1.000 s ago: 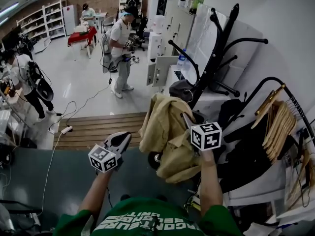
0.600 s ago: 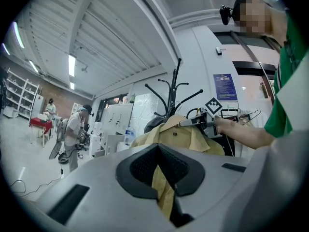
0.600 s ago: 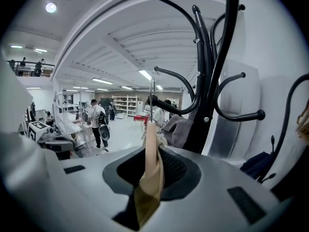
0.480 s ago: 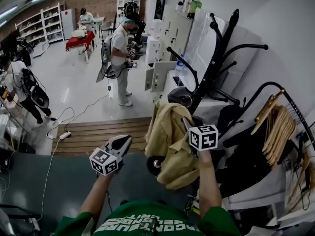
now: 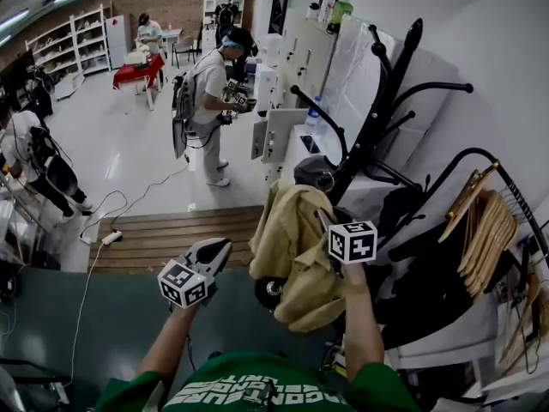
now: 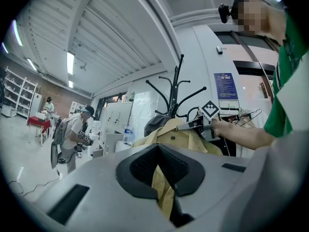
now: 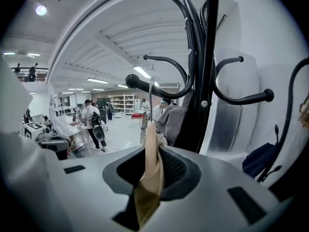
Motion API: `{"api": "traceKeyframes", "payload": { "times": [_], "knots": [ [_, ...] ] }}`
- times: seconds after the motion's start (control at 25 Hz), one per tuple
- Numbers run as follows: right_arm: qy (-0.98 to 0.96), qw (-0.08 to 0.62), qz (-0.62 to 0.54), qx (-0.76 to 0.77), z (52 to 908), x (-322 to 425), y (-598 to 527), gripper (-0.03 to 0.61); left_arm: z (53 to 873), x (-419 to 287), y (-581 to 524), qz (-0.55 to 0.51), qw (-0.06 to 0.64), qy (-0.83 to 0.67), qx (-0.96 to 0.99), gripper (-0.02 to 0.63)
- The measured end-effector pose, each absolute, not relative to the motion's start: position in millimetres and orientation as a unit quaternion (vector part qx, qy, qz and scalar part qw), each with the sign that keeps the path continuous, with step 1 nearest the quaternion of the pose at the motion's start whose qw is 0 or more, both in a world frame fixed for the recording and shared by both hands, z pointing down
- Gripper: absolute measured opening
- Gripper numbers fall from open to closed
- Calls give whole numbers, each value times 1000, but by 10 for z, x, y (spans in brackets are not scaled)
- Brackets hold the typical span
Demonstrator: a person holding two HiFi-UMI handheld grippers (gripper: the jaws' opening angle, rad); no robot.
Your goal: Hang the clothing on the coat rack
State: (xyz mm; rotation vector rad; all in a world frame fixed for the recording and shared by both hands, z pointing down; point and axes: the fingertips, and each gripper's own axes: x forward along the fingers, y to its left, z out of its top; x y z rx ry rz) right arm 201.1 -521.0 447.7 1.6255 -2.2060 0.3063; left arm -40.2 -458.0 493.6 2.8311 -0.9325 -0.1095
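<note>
Two claws, both closed on cloth. The left gripper (image 6: pixel 161 190) has its jaws pinched on a fold of the tan jacket (image 6: pixel 166 139), which hangs down through the gap between them. The right gripper (image 7: pixel 147 178) is clamped on the pale wooden hanger (image 7: pixel 150 144) together with a strip of the same fabric. The hanger's wire hook (image 7: pixel 151 98) rises straight up to a knobbed arm of the coat rack (image 7: pixel 208 57) — whether it sits over that arm cannot be told.

From above, the left gripper (image 5: pixel 225 245) holds the jacket's (image 5: pixel 296 247) lower left edge and the right gripper (image 5: pixel 322 219) holds its top. The garment hangs between them, just in front of the black coat rack (image 5: pixel 377 118). A grey bag (image 5: pixel 313 172) hangs on the rack right behind the jacket's collar. A bundle of wooden hangers (image 5: pixel 485 221) hangs on a rail further right.

Against a second ago, very little differs: both grips are unchanged, and the jacket sits in nearly the same place, a touch closer under the rack's arms. The person in the white top (image 5: pixel 206 101) across the room has turned toward the lockers (image 5: pixel 296 54) — the clearest change.
</note>
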Motion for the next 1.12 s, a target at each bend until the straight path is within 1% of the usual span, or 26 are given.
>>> {"api": "traceKeyframes", "payload": {
  "times": [0.32,0.68,0.8,1.12],
  "knots": [
    [-780,185,128,584,4625,2091,-5292,75,4954,-397,-4636,-35,84,-311,946,5],
    [-775,181,116,594,4675,2169,-5369,77,4982,-350,-4613,-34,87,-310,946,5],
    [-772,184,109,598,4666,2164,-5362,83,4985,-362,-4592,-34,87,-312,946,5],
    [-769,161,100,610,4575,2248,-5184,104,5025,-337,-4502,-34,94,-310,945,5]
  ]
}}
